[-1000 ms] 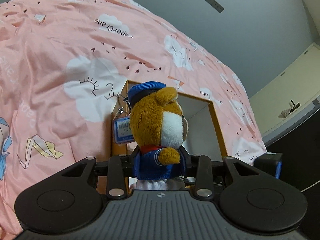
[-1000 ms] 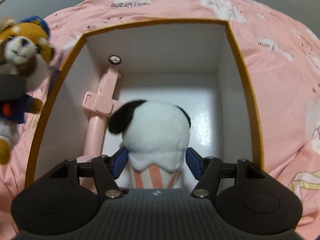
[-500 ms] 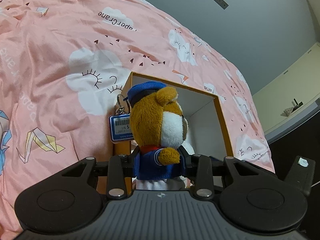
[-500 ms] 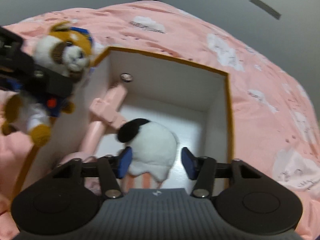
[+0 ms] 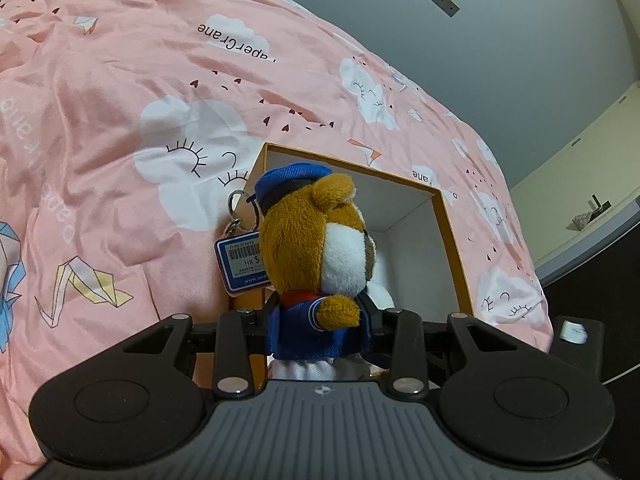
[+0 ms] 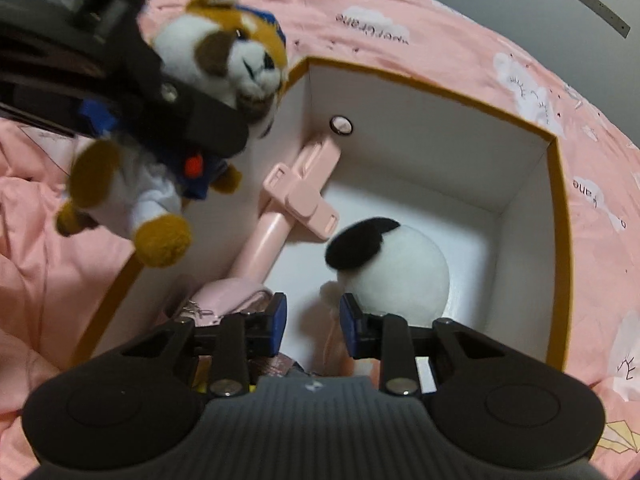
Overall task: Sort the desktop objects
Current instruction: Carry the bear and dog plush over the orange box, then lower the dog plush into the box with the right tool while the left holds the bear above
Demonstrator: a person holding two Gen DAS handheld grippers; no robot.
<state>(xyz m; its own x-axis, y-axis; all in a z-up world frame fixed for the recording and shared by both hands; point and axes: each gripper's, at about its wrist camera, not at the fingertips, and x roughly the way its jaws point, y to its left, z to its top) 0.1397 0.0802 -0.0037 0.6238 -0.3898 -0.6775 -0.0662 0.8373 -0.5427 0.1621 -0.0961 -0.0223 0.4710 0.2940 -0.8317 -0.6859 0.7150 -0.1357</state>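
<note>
Over the open box (image 6: pixel 556 216) on the pink quilt (image 5: pixel 120 128), I am counting two plush toys and one pink stick.

My left gripper (image 5: pixel 318 320) is pinching the capped bear (image 5: pixel 312 248) at its blue jacket, hanging by the box's near rim. My right gripper (image 6: pixel 312 320) is empty; its jaws have just been closing, nothing between them, and the panda plush (image 6: pixel 396 268) is lying inside, just beyond my right finger, beside the pink stick (image 6: pixel 296 196).
</note>
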